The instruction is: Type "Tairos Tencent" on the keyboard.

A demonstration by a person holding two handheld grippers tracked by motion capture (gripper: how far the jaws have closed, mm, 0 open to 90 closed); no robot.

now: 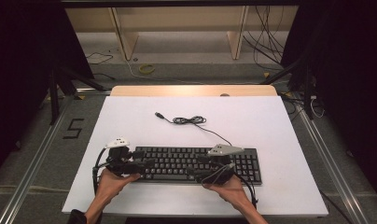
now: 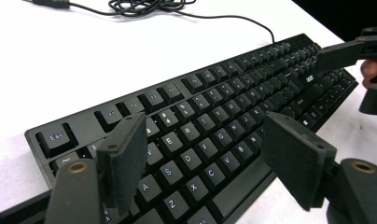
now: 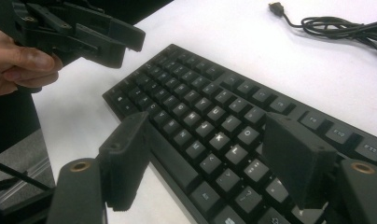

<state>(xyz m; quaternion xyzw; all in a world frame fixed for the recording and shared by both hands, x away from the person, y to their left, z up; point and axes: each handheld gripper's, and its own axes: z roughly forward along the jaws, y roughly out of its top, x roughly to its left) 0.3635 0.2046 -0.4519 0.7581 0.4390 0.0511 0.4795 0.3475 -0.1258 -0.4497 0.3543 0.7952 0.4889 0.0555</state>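
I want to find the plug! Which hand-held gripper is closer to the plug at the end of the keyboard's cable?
Left, though only slightly. The left hand-held gripper hovers over the keyboard's left end; the right hand-held gripper is over its middle-right. The plug lies beyond the keyboard.

- The bench [image 1: 130, 121] has a white top with a light wooden strip along its far edge
- A black keyboard [image 1: 196, 163] lies flat near the front edge
- Its black cable [image 1: 189, 120] lies loosely coiled farther back, ending in a USB plug [image 1: 158, 114]
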